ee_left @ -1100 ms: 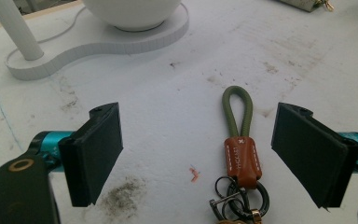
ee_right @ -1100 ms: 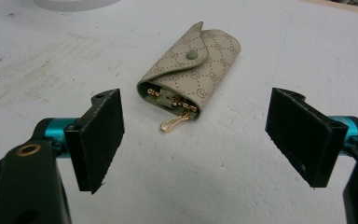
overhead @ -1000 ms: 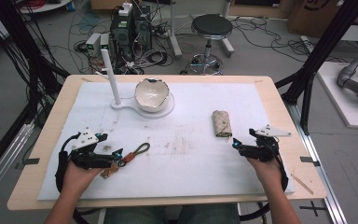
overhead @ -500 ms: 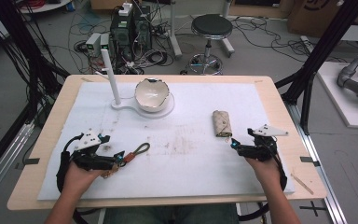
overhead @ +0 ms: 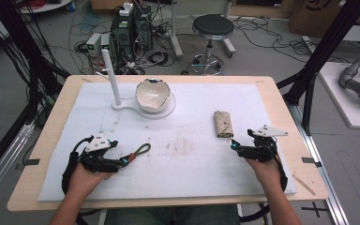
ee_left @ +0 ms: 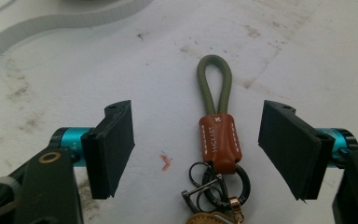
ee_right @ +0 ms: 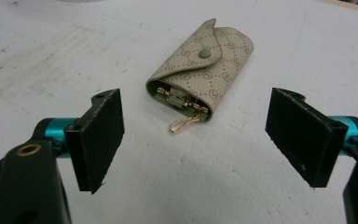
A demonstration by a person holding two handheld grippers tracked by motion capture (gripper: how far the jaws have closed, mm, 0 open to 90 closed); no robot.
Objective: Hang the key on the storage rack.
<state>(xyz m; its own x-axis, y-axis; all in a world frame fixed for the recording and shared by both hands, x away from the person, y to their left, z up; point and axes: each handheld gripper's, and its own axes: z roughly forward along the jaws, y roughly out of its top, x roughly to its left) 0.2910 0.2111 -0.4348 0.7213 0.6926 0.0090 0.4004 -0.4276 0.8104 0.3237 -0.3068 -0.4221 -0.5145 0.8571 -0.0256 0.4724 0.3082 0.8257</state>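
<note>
Keychain [ee_left: 217, 154] with an olive cord loop, a tan leather tab and a cluster of dark split rings, lying flat on the white table cover [overhead: 192, 159] at the person's left; in the left gripper view it sits between the two black jaws, which stand wide apart and touch nothing. Left gripper [overhead: 122, 161] rests low over the cover, with the cord loop pointing away from it. Key pouch [ee_right: 200, 77], a beige patterned case with a snapped flap and a gold clip hanging out of its open end, lies on the cover at the right, ahead of the right gripper [overhead: 235, 146]; that gripper's jaws are likewise spread wide and empty, with the pouch some way beyond their tips. Ceramic bowl [overhead: 153, 93] and white upright post [overhead: 111, 77] share a white base at the far side of the cover, well apart from both tools.

The step in hand is judged to be the pickup of the keychain. For a sound grip, close on the stiff leather tab rather than on the loose rings, which would slip and swing. Keep the jaw tips low to the cover and square to the tab's flat sides. The pouch, being soft, is best taken across its body, clear of the dangling clip.
</note>
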